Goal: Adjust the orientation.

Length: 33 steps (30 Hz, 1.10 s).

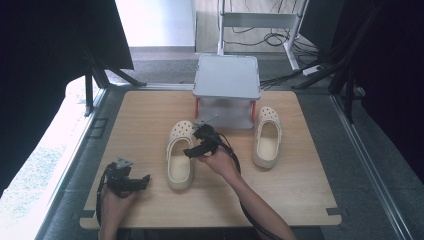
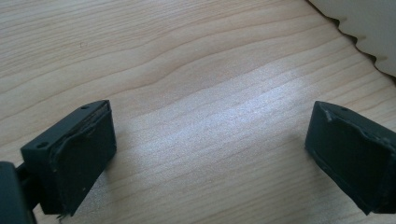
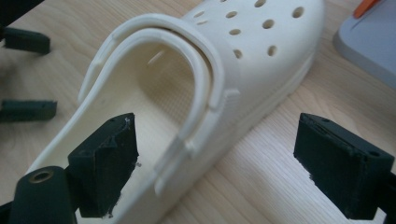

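Two cream clogs lie on the wooden table (image 1: 150,115). The left clog (image 1: 180,155) is near the middle, and the right clog (image 1: 267,136) is further right. My right gripper (image 1: 192,151) is at the left clog's right side. In the right gripper view its jaws (image 3: 219,135) stand open astride the clog's (image 3: 261,56) side wall and strap, one inside the shoe's opening and one outside, neither pad pressing. My left gripper (image 1: 145,179) rests low at the front left, open over bare wood (image 2: 210,154) with nothing between its fingers. The clog's sole edge (image 2: 369,28) is just beyond it.
A grey box-like stand (image 1: 226,75) with orange legs sits at the table's back centre, between the clogs' toes; its corner (image 3: 369,42) lies close to my right gripper. The left gripper's two black fingers (image 3: 28,109) lie past the clog's heel. Cables run along the floor behind the table.
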Available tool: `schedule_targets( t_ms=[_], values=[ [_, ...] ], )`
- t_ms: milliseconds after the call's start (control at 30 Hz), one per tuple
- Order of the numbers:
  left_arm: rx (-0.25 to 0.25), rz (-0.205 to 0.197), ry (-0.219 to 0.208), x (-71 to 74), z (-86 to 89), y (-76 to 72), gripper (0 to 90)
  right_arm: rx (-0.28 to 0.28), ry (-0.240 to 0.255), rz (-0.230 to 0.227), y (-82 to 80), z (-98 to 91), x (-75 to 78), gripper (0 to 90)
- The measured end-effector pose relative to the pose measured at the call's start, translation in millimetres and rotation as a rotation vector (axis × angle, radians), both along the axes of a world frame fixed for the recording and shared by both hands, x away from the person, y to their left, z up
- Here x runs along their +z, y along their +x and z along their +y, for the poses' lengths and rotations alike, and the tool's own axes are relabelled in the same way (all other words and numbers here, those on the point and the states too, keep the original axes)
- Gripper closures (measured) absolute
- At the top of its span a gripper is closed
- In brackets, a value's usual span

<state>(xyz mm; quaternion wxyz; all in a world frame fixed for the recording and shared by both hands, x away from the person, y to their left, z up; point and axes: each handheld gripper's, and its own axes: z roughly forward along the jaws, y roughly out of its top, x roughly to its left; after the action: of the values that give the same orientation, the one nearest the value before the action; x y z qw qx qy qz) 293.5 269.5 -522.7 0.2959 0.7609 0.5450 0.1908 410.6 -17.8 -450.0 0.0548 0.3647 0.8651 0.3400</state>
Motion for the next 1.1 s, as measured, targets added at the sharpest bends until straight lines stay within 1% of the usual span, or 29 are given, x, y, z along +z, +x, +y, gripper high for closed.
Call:
schedule_targets(
  t_ms=[67,100,133,200,233,267,300,333,367,433,467,500,533,567,600,667,733,767,800,833,900,933,1033,1067,1100],
  values=[
    [0.0,0.0,0.0,0.0,0.0,0.0,1.8,-0.02,-0.025,0.007,2.5,9.3,-3.9,13.9],
    [-0.001,0.0,0.0,-0.1,0.0,0.0,1.8,-0.036,-0.044,0.007,4.9,17.3,-8.6,14.9],
    [-0.001,0.0,0.0,-0.1,0.0,0.0,1.8,-0.036,-0.044,0.007,4.9,17.3,-8.6,14.9],
    [-0.002,0.0,0.0,-0.1,0.0,0.0,1.8,-0.052,-0.069,0.013,7.0,23.8,-13.0,17.7],
    [-0.001,-0.001,0.0,-0.1,-0.1,0.0,1.8,-0.07,-0.088,0.012,9.0,28.1,-16.8,21.9],
    [-0.002,-0.001,0.0,-0.1,-0.1,0.0,1.8,-0.07,-0.088,0.012,9.0,28.1,-16.8,21.9],
    [-0.002,-0.001,-0.001,-0.1,-0.1,0.0,1.8,-0.085,-0.083,0.02,10.4,30.1,-18.8,30.0],
    [-0.003,0.0,0.0,0.0,-0.1,0.0,1.8,-0.095,-0.085,0.01,10.7,29.9,-18.6,34.8],
    [-0.003,0.0,0.0,0.0,-0.1,0.0,1.8,-0.095,-0.085,0.01,10.7,29.9,-18.6,34.8],
    [-0.003,0.0,0.0,0.0,-0.1,0.0,1.8,-0.113,-0.089,0.0,12.0,27.2,-16.5,47.8],
    [-0.004,0.0,0.0,0.0,-0.1,-0.1,1.8,-0.113,-0.082,0.011,13.3,24.7,-15.4,51.4],
    [-0.004,0.001,0.0,0.0,-0.1,-0.1,1.8,-0.118,-0.099,0.008,14.6,20.4,-13.5,63.0],
    [-0.004,0.001,0.001,0.0,-0.1,-0.1,1.8,-0.122,-0.105,0.0,15.0,18.0,-12.2,70.0],
    [-0.005,0.0,0.001,0.0,0.0,-0.1,1.8,-0.122,-0.105,0.0,15.0,18.0,-12.2,70.0],
    [-0.005,0.001,0.001,0.0,0.0,-0.1,1.8,-0.115,-0.107,-0.004,15.9,15.4,-11.1,76.2],
    [-0.005,0.001,0.001,0.0,0.0,-0.1,1.8,-0.085,-0.092,0.012,18.0,10.6,-8.5,76.5],
    [-0.006,0.001,0.001,0.0,0.0,-0.1,1.8,-0.045,-0.121,-0.004,15.9,9.1,-3.6,76.6],
    [-0.005,0.0,0.001,0.0,0.0,-0.1,1.8,-0.03,-0.125,-0.003,14.4,7.9,-0.5,76.9],
    [-0.005,-0.001,0.0,-0.1,-0.1,-0.1,1.8,-0.013,-0.131,-0.015,10.7,4.7,5.7,77.0],
    [-0.005,-0.001,0.001,-0.1,-0.1,-0.1,1.8,-0.013,-0.131,-0.015,10.7,4.7,5.7,77.0],
    [-0.007,-0.001,0.003,-0.1,0.1,0.0,1.8,0.015,-0.095,0.005,7.4,-1.4,11.8,77.1],
    [-0.008,-0.001,0.003,0.0,0.1,0.1,1.8,0.034,-0.085,0.006,4.7,-4.1,14.9,77.0],
    [-0.007,-0.002,0.002,-0.1,0.1,0.1,1.8,0.079,-0.089,-0.012,-7.1,-12.4,23.7,76.9],
    [-0.007,-0.002,0.002,-0.1,0.1,0.1,1.8,0.098,-0.078,-0.016,-14.7,-19.2,28.1,76.9],
    [-0.007,-0.002,0.003,-0.1,0.1,0.1,1.8,0.098,-0.078,-0.016,-14.7,-19.2,28.1,76.9]
  ],
)
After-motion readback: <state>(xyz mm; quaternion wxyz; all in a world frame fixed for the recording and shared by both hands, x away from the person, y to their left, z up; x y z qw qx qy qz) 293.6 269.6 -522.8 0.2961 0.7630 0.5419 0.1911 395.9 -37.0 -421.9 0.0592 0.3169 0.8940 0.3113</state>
